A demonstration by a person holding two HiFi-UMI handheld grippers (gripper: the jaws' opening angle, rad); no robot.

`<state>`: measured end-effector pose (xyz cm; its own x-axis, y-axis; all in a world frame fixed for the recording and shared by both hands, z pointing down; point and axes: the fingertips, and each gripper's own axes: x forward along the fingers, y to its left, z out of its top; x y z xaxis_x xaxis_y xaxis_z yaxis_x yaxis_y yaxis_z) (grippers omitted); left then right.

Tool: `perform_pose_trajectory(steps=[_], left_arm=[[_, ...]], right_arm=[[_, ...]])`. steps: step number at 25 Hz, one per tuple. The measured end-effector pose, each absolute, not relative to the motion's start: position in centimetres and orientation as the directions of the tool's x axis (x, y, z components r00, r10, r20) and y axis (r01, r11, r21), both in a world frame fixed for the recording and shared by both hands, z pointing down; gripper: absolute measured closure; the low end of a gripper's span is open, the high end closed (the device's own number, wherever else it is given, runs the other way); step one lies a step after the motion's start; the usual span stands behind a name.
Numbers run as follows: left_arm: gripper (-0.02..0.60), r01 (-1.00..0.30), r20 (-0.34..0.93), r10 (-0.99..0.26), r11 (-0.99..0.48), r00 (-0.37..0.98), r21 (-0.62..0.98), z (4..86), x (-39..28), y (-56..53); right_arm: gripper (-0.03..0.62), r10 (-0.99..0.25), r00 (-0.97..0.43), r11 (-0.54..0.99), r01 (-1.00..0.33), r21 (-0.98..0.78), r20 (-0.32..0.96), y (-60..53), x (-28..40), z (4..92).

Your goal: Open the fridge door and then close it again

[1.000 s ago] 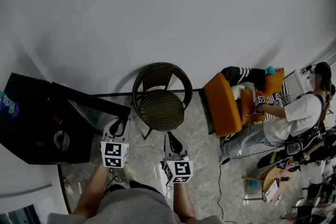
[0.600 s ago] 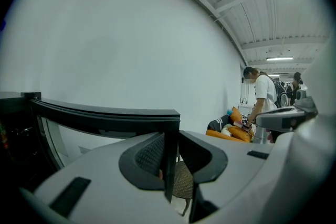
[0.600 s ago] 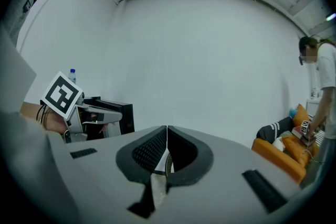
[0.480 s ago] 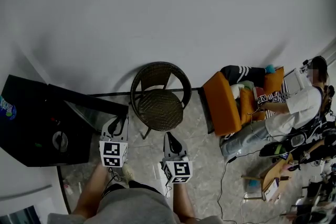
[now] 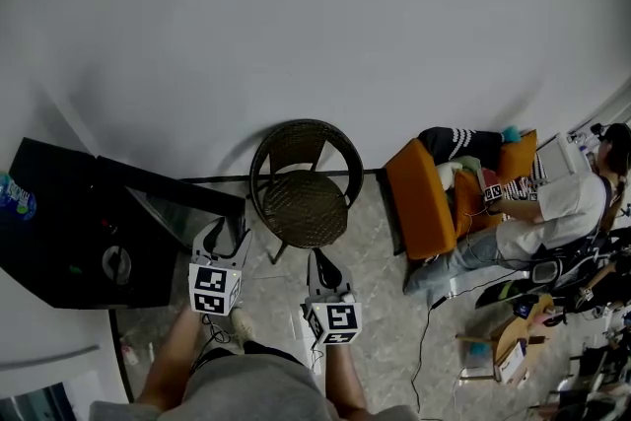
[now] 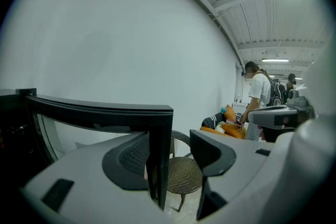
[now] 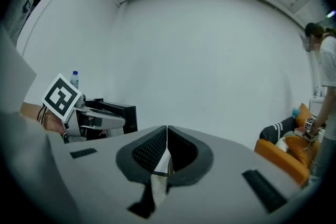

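The black fridge [image 5: 59, 242] stands at the floor's left edge, its door [image 5: 173, 194] ajar. The left gripper [image 5: 229, 232] has just been widening. The door's free edge stands between its 2 jaws, seemingly brushing 1 pad. The right gripper [image 5: 323, 263] is closed and empty.

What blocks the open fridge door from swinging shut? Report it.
Nothing visible. Nothing shows between the open fridge door and the fridge. The left gripper, whose jaws have just been opening, straddles the door's edge; the wicker chair stands outside the swing.
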<state>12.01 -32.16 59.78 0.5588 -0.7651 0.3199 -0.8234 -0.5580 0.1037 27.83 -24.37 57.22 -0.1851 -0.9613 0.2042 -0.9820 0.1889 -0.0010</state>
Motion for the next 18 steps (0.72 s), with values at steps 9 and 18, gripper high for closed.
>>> perform_pose_trajectory(steps=[9, 18], left_arm=[[0.356, -0.835, 0.301, -0.788, -0.547, 0.537, 0.057, 59.0, 11.0, -30.8], [0.43, -0.86, 0.279, -0.821, -0.509, 0.498, 0.036, 58.1, 8.0, -27.5]], right_arm=[[0.569, -0.961, -0.197, 0.201, -0.98, 0.0, 0.193, -23.2, 26.9, 57.0], [0.569, -0.954, -0.235, 0.238, -0.971, -0.01, 0.186, -21.4, 24.7, 56.2]])
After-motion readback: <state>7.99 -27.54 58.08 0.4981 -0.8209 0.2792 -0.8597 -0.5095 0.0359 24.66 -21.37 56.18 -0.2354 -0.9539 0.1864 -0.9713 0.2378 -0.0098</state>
